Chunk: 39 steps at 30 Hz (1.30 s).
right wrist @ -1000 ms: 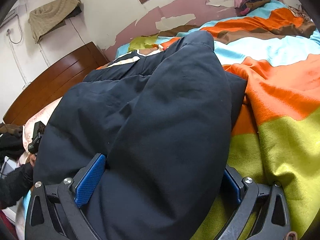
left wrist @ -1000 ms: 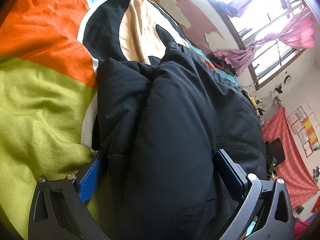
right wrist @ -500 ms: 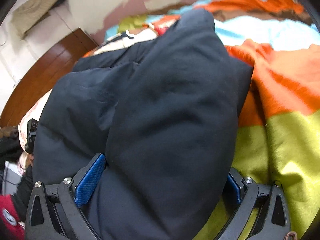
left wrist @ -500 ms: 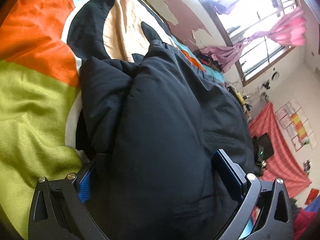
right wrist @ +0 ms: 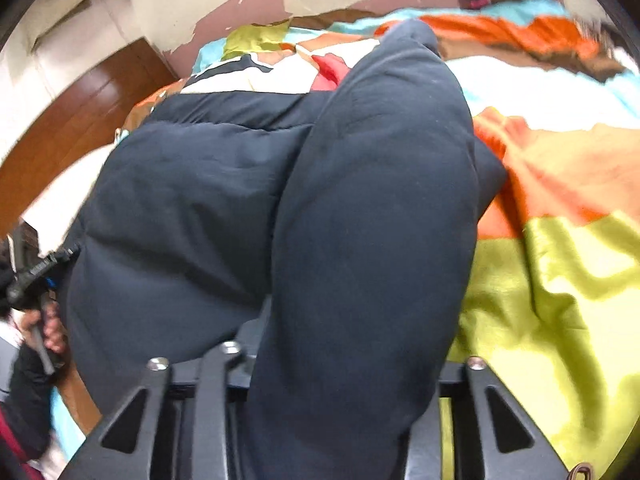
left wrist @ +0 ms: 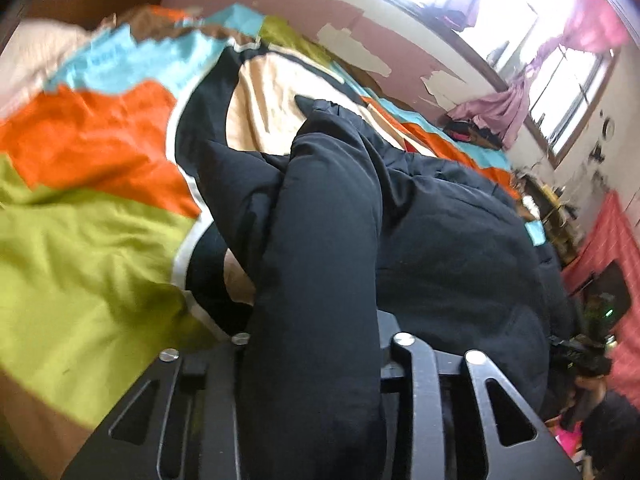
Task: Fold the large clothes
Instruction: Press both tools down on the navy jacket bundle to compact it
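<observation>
L gripper [left wrist: 316, 344] jaws just closed, clamped on a thick fold of the black puffer jacket [left wrist: 420, 240]. R gripper [right wrist: 340, 360] same, pinching its own fold. Jacket lies bunched on the multicolour blanket [left wrist: 88, 240] on the bed, wooden headboard [right wrist: 84, 112] behind.

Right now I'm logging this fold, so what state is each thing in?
Left gripper: jaws just closed, pinching a fold of the jacket.
Right gripper: jaws just closed, pinching another fold.
Dark padded jacket: bunched, partly lifted off the bedspread.
Bedspread: spread out, wrinkled.
</observation>
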Available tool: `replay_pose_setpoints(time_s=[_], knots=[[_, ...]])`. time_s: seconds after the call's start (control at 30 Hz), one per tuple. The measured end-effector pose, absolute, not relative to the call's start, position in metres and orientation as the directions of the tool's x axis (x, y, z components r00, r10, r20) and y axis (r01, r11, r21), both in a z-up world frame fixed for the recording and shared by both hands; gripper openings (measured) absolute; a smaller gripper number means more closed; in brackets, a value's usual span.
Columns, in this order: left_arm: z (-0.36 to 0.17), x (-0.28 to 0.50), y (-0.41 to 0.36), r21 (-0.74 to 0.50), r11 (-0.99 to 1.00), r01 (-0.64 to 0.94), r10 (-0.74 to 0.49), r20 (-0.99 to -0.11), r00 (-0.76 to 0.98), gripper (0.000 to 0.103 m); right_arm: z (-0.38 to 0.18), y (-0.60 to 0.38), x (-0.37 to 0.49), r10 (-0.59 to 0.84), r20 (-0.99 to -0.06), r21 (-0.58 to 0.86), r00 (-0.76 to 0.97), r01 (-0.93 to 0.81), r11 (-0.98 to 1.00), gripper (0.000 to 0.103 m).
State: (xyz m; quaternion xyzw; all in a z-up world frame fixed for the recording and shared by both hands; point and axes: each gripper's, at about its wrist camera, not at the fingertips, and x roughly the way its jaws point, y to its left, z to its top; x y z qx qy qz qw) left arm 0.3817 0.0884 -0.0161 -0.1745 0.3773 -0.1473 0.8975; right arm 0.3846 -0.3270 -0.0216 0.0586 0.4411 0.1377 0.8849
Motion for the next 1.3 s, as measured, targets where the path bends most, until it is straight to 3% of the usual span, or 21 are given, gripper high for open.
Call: replay_pose_setpoints(time_s=[0.17,0.5,0.67,0.8,0.93,1.03,1.23,1.3], knots=[[0.008,0.353,0.085,-0.366,0.921,0.132,-0.359,-0.671,0.649,0.021,0.009,-0.328,0.359,0.405,-0.675,0.355,0.617,-0.209,0.911,0.022],[0.061,0.315,0.130,-0.322,0.945,0.064,-0.278,-0.681,0.677,0.020,0.064,-0.273,0.305,0.524,-0.598,0.340,0.606,-0.400,0.851,0.021],[0.047,0.300,0.140,-0.328,0.944,0.030,-0.265,-0.699,0.664,0.020,0.054,-0.256,0.306,0.527,-0.617,0.342,0.584,-0.403,0.849,0.021],[0.001,0.299,0.141,-0.313,0.950,-0.011,-0.239,-0.747,0.621,0.020,0.022,-0.242,0.319,0.456,-0.678,0.284,0.577,-0.367,0.886,0.022],[-0.014,0.296,0.154,-0.368,0.930,-0.020,-0.269,-0.714,0.646,0.027,-0.012,-0.249,0.314,0.392,-0.693,0.283,0.605,-0.272,0.920,0.026],[-0.011,0.301,0.156,-0.347,0.937,-0.047,-0.245,-0.745,0.620,0.038,-0.021,-0.258,0.316,0.387,-0.694,0.321,0.607,-0.220,0.921,0.033],[-0.009,0.301,0.162,-0.362,0.926,-0.103,-0.234,-0.768,0.596,0.049,-0.019,-0.261,0.317,0.392,-0.705,0.351,0.591,-0.190,0.917,0.040],[-0.007,0.297,0.166,-0.388,0.912,-0.133,-0.238,-0.765,0.598,0.051,-0.017,-0.261,0.313,0.377,-0.707,0.343,0.598,-0.176,0.922,0.051]])
